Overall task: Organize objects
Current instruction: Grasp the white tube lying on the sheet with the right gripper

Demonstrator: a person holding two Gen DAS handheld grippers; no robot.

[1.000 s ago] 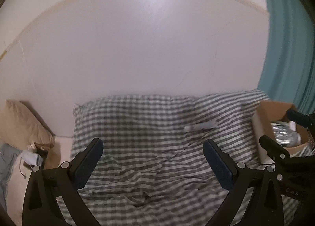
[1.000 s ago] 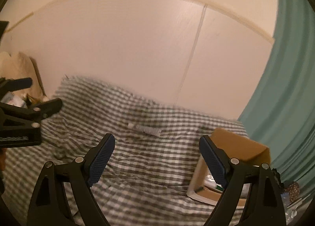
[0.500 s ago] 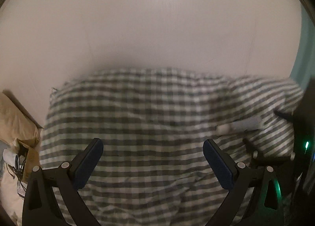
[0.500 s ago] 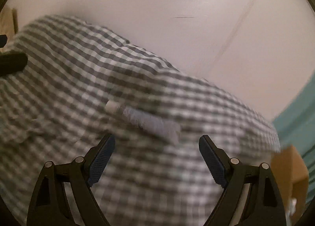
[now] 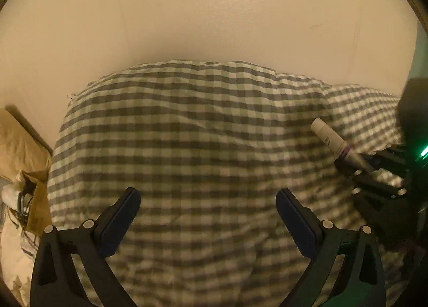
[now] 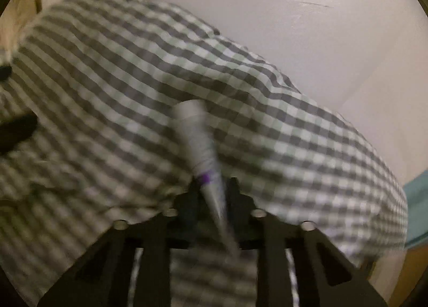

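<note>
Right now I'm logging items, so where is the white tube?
The white tube is clamped between the right gripper fingers, just above the checked bedding; in the left wrist view it sits at the far right.

This is a bedroom in a home. A soft, rumpled gingham duvet (image 5: 192, 130) in grey and white covers a bed pushed against a plain pale wall (image 5: 214, 13), and a tan pillow (image 5: 16, 141) lies at the bed's left end. A teal curtain (image 6: 417, 200) hangs at the right edge, and an open cardboard box (image 5: 37, 200) of odds and ends sits beside the bedding.
</note>
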